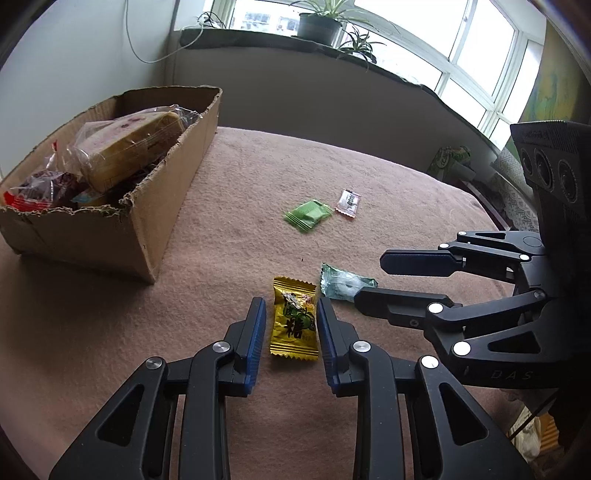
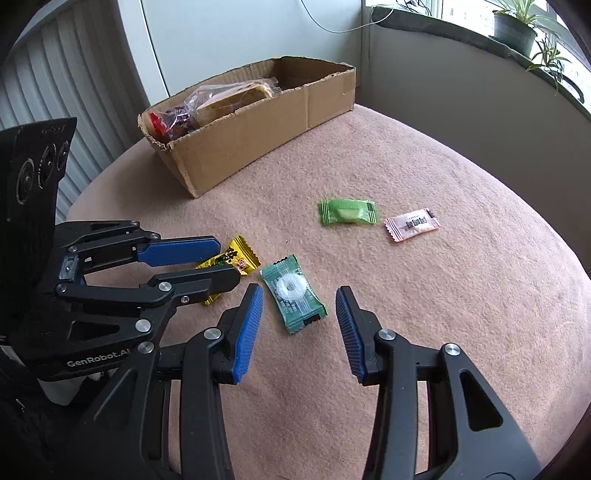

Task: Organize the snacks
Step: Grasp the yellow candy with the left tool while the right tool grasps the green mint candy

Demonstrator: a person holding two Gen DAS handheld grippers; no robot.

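Note:
A yellow candy packet lies on the pink cloth between the fingers of my open left gripper, which straddles it; it also shows in the right wrist view. A dark green ring-candy packet lies in front of my open right gripper, just beyond the fingertips; it also shows in the left wrist view. A light green packet and a pink-white packet lie farther out. A cardboard box holds bagged cake and red-wrapped snacks.
The table has a pink cloth and a rounded edge. The box stands at the far left. A window sill with potted plants runs behind. The two grippers are close together, side by side.

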